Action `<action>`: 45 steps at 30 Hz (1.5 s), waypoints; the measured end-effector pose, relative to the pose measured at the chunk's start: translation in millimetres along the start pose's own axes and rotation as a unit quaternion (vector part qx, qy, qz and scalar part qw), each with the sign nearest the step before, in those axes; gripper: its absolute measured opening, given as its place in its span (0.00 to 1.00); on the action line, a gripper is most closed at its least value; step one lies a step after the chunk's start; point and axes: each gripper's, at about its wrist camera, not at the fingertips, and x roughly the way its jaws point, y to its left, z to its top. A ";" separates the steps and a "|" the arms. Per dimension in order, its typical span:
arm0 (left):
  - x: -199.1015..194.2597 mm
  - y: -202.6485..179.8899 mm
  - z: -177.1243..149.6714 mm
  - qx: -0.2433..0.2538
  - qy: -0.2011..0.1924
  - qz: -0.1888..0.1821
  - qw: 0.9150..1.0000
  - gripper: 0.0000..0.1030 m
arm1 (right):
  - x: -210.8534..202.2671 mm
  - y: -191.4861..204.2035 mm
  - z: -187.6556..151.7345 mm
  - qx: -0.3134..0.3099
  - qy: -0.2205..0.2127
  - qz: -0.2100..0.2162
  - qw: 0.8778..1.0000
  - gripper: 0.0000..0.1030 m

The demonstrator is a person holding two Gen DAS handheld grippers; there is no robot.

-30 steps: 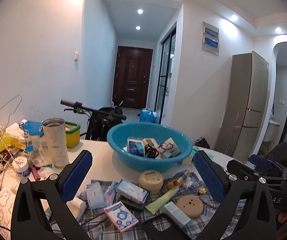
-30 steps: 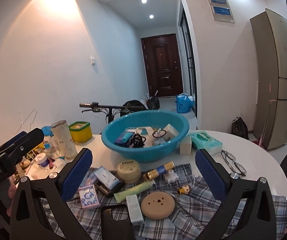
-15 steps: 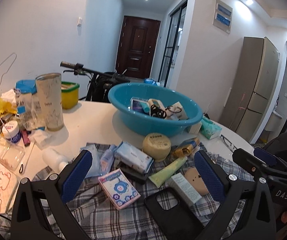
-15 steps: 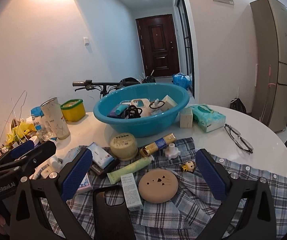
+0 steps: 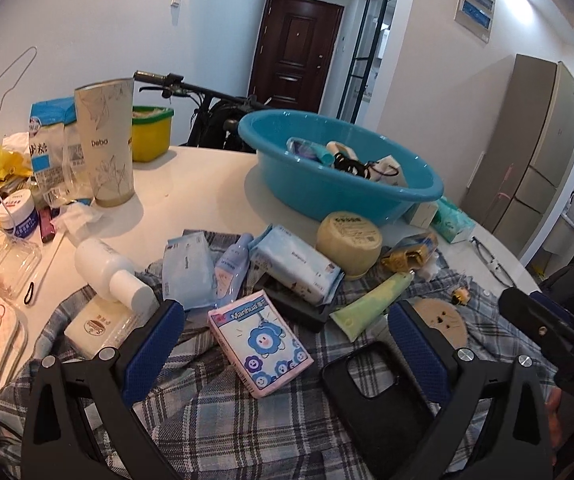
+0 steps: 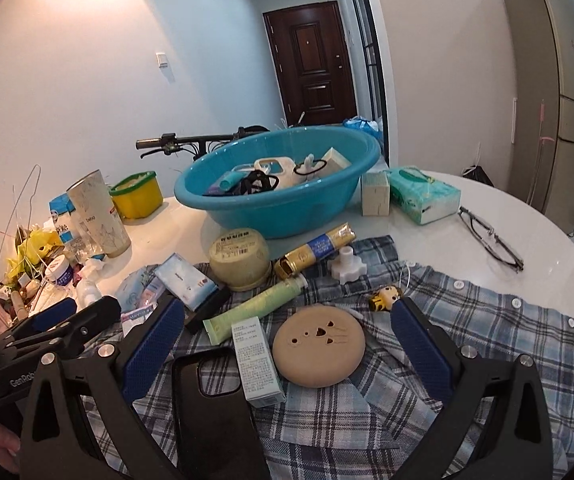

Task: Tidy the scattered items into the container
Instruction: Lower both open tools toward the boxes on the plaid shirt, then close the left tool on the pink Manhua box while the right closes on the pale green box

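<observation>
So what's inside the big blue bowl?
The blue plastic basin holds a white plastic jug, black hair ties, and a cream box. Anything underneath them is hidden.

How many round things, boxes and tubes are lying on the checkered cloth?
Round things: 2, the yellow round tub and the tan round disc.
Boxes: 2, the pink flower box and the white box.
Tubes: 2, the green tube and the gold tube.
Total: 6.

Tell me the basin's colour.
Turquoise blue basin, plain, with no pattern; the right wrist view shows it best.
</observation>
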 end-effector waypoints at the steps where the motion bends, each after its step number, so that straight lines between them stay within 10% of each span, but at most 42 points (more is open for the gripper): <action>1: 4.5 0.8 -1.0 -0.002 0.006 0.002 1.000 1.00 | 1.9 -0.2 -0.8 0.000 0.002 0.000 1.000 1.00; 27: 61.2 17.7 -19.6 -0.025 0.109 0.044 0.993 0.95 | 41.8 -6.0 -24.6 0.015 0.057 0.019 0.998 1.00; 45: 57.7 16.0 -21.1 -0.027 0.111 0.022 0.993 0.58 | 45.1 -5.8 -27.5 0.012 0.064 0.019 0.998 1.00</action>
